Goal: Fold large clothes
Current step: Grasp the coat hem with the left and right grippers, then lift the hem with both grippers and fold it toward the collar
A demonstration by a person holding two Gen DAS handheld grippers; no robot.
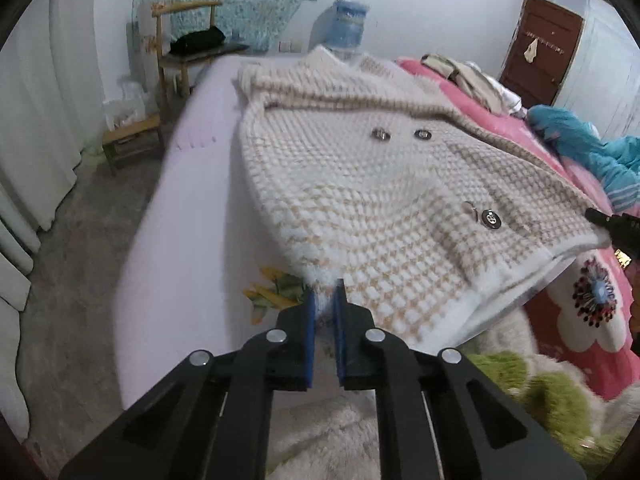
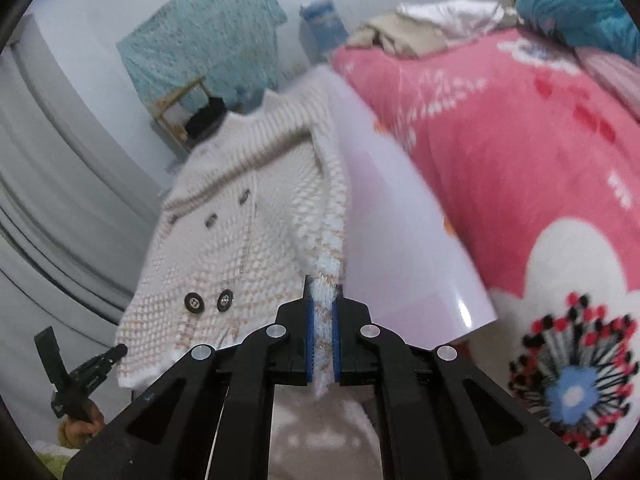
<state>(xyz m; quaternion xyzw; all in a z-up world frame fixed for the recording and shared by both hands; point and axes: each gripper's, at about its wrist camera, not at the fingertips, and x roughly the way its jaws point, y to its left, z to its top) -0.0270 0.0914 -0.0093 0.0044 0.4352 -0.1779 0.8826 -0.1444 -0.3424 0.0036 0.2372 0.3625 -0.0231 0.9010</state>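
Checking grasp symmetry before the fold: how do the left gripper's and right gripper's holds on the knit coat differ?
The left gripper pinches only the fuzzy tip of a hem corner of the knit coat; the right gripper has a strip of white edge running deep between its pads and out behind them. The left gripper's side lies over the lilac sheet; the right gripper's side is nearer the pink blanket. Both are shut on fabric.

Left gripper [image 1: 325, 304] and right gripper [image 2: 324, 308] clamped.

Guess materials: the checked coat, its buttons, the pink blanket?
Checked coat: looks like thick fuzzy knit or wool blend; woven beige-white check, hairy hem fibres. Buttons: probably metal-rimmed plastic or metal; dark glossy face, bright rim. Pink blanket: likely plush fleece; soft matte nap, printed flowers.
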